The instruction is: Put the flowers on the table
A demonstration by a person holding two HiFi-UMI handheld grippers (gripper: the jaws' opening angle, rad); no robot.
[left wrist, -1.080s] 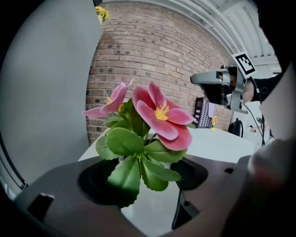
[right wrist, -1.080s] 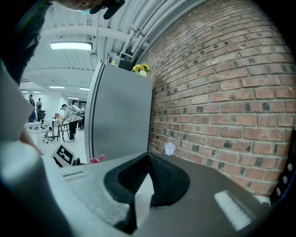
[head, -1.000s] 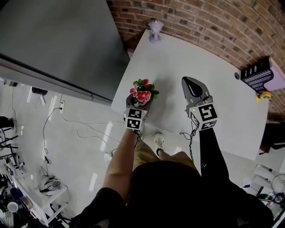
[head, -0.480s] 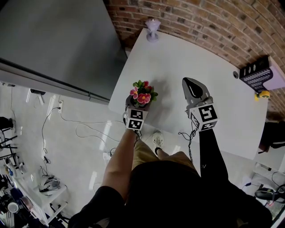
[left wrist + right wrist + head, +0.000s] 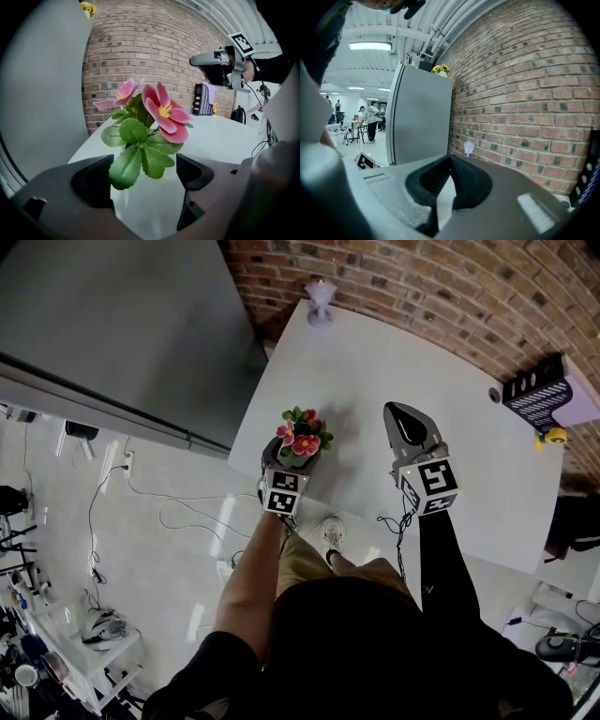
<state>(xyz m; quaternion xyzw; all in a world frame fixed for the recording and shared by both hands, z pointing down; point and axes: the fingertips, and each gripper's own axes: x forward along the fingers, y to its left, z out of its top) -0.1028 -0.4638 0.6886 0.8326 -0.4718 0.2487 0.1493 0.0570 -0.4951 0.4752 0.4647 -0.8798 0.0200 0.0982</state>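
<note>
A small bunch of pink flowers (image 5: 302,435) with green leaves stands on the white table (image 5: 450,371) near its front left edge. My left gripper (image 5: 291,456) is around it and its jaws are opening. In the left gripper view the flowers (image 5: 150,122) rise between the dark pads (image 5: 91,180), which stand clear of the leaves on both sides. Whatever the flowers stand in is hidden below the leaves. My right gripper (image 5: 405,416) hovers over the table to the right, its jaws closed together (image 5: 450,161) with nothing between them.
A small pale vase (image 5: 320,298) stands at the table's far corner by the brick wall. A black slotted rack (image 5: 537,395) and a yellow object (image 5: 555,438) sit at the right edge. A tall grey cabinet (image 5: 122,324) stands left of the table; cables (image 5: 178,517) lie on the floor.
The left gripper's jaws have spread a little around the flowers, which stay in the same spot on the table. The right gripper has not moved.
</note>
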